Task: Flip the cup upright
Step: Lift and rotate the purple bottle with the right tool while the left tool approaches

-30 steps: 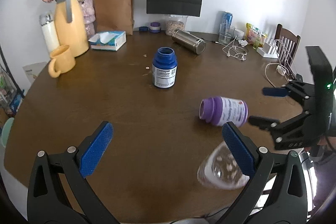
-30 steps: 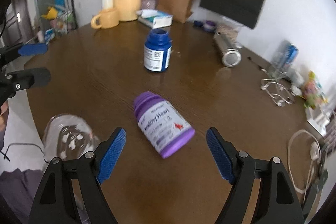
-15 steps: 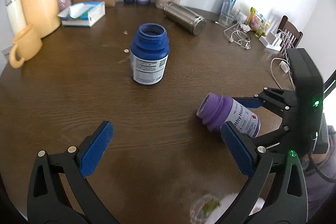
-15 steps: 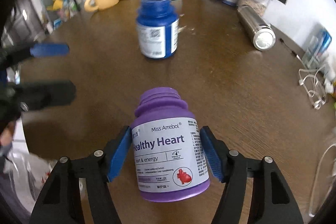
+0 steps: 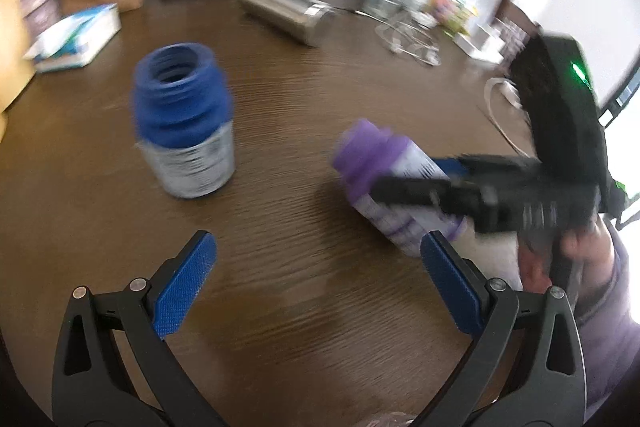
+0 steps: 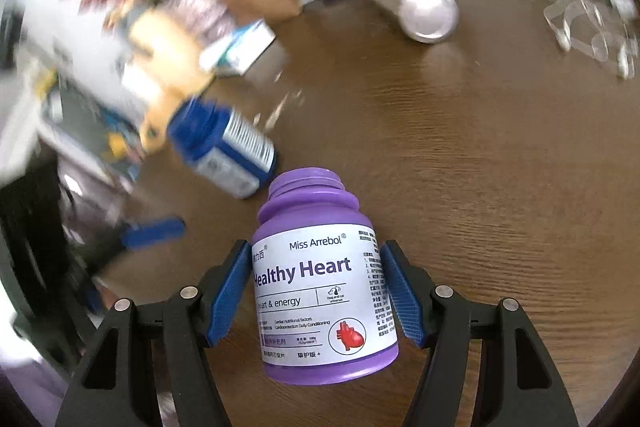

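Now the right gripper (image 6: 316, 301) is seen clamped across the label of the purple bottle (image 6: 324, 291), one blue pad on each flank of the body, low near the base. From the left wrist view the bottle (image 5: 384, 183) is shown tilted, mouth up and toward the far edge of the tabletop (image 5: 304, 299), its base low near the right-hand edge; whether the base is touching the wood cannot be told through the blur. No lid is seen on the open neck.

The left gripper (image 5: 316, 283) is held spread wide with nothing between its pads, hovering over bare wood at the near edge.

Further out, a blue bottle (image 5: 184, 123) is found standing upright toward the middle of the tabletop, mouth open, near the purple one but apart from it. A steel flask (image 5: 288, 15) is lying on its side by the far edge, with a tissue box (image 5: 76, 35) at the far left.

The step in hand is judged to be the tipping-up itself, roughly halfway done. It would be done well by rolling the wrist until the neck points straight up, with the squeeze kept firm so the smooth label is not allowed to slip. The base should be set down flat before the pads are parted, and room should be left from the blue bottle.
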The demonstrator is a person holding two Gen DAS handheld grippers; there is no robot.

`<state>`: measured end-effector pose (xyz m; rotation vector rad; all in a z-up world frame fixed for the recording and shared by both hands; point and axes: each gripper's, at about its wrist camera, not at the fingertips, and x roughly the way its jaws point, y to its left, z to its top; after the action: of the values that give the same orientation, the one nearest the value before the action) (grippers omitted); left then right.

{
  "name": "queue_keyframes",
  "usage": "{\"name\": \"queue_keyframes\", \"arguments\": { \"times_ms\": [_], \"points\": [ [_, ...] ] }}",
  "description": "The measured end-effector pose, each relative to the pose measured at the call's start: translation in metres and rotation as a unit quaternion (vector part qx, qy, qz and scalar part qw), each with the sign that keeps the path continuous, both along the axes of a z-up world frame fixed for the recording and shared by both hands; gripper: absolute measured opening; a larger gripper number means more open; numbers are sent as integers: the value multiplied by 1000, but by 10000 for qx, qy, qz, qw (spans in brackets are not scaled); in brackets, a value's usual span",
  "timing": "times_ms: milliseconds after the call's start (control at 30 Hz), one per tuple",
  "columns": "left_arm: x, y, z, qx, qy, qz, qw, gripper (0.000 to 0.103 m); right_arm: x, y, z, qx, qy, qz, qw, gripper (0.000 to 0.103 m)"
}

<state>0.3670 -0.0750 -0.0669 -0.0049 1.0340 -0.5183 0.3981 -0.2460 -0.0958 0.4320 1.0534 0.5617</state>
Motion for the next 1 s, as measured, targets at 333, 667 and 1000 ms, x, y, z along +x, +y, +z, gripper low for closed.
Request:
{"name": "queue_keyframes", "arguments": {
  "times_ms": [333,667,1000],
  "points": [
    [47,-58,-1,-16,84,-1005,9949,101,13,-24,8,1334,80,-639,9890,70],
    [79,-61,5,-1023,386,-847,9904,92,19,-34,14,1356,-258,-948,9859,68],
    [78,-71,2,-962,531,-799,9907,98,19,-44,0,2116,240,-750,9742,68]
  ]
}}
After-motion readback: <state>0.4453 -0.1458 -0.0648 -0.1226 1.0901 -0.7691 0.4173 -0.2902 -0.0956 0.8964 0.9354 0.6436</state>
